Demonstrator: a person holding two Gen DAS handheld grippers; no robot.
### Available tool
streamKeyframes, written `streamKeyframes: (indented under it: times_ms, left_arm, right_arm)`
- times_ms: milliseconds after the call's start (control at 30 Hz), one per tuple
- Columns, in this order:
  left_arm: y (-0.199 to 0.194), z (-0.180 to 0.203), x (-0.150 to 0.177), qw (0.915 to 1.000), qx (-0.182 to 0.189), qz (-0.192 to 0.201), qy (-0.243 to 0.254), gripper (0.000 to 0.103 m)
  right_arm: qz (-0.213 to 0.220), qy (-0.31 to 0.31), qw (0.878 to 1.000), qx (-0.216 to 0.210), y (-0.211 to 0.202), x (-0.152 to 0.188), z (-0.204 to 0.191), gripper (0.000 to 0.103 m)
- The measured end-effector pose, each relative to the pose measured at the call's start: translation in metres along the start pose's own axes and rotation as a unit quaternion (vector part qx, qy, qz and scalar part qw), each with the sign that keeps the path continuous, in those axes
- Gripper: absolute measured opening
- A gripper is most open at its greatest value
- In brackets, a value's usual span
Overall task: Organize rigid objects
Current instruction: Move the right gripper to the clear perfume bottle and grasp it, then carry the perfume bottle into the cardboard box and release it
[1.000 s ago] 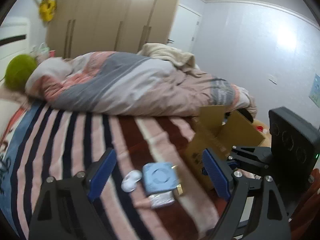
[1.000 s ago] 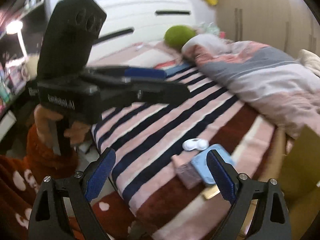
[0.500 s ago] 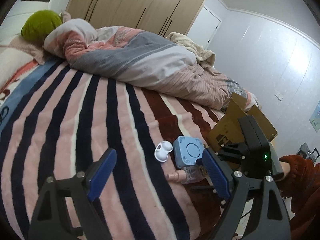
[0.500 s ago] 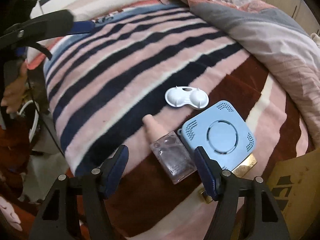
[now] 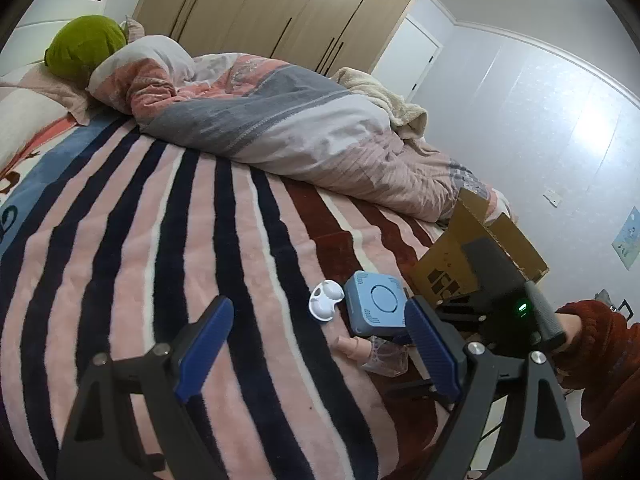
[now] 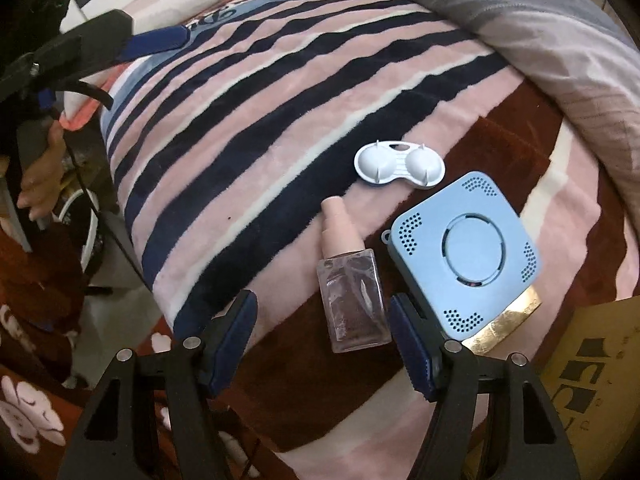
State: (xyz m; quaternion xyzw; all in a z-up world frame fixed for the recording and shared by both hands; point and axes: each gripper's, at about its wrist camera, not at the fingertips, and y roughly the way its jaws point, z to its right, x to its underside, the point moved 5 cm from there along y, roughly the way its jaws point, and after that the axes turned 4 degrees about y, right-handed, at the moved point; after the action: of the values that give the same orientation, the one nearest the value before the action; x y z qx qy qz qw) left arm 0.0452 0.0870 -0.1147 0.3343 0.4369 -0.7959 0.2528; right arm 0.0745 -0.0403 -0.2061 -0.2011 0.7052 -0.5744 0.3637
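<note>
Box (image 6: 592, 364) print illegible, perhaps logo. Right gripper (image 6: 322, 334) jaws spread, empty; spray bottle (image 6: 352, 288) between tips, 12 o'clock. Left gripper (image 5: 316, 344) spread, empty; blue case (image 5: 374, 304) at 1 o'clock.

Cardboard box (image 6: 592, 364) cut off at edge, gold card (image 6: 506, 322) perhaps mostly hidden.

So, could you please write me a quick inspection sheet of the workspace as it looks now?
Surface: striped blanket on a bed.
Job's things: white lens case, clear spray bottle lying flat, blue square device resting on a gold card; all near the bed's edge.
Clutter: rumpled duvet, green cushion.
Grippers: left gripper open, empty; right gripper open, fingers either side of the bottle's base.
Cables: dark cable beside the bed.
Surroundings: open cardboard box, wardrobe.
</note>
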Motion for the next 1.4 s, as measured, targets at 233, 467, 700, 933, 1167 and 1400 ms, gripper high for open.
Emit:
streamKeyframes:
  times_ms: [233,467,700,933,1167,1400]
  left_arm:
    - [0.007,0.004,0.004,0.9998,-0.006,-0.017,0.003,0.086]
    - [0.009,0.023,0.005,0.9995,-0.001,-0.031,0.012,0.086]
    - [0.008,0.069,-0.012,0.9970,0.074,-0.019,0.011,0.086]
    - [0.025,0.134,-0.046,0.9944,0.083,-0.017,0.063,0.048]
    - [0.076,0.198,-0.075,0.9876,0.102,-0.037,0.114,0.048]
    - [0.136,0.248,-0.087,0.9797,0.128,-0.069,0.138,0.048]
  right_arm:
    - [0.008,0.005,1.000,0.017,0.016,0.000,0.005,0.027]
    - [0.091,-0.006,0.996,0.004,-0.028,-0.008,-0.015,0.027]
    - [0.193,-0.030,0.980,-0.017,-0.101,-0.009,-0.042,0.027]
    - [0.261,-0.021,0.965,-0.001,-0.155,0.010,-0.022,0.027]
    - [0.293,0.024,0.955,0.022,-0.191,0.043,0.043,0.027]
    - [0.299,0.080,0.950,0.049,-0.208,0.080,0.110,0.027]
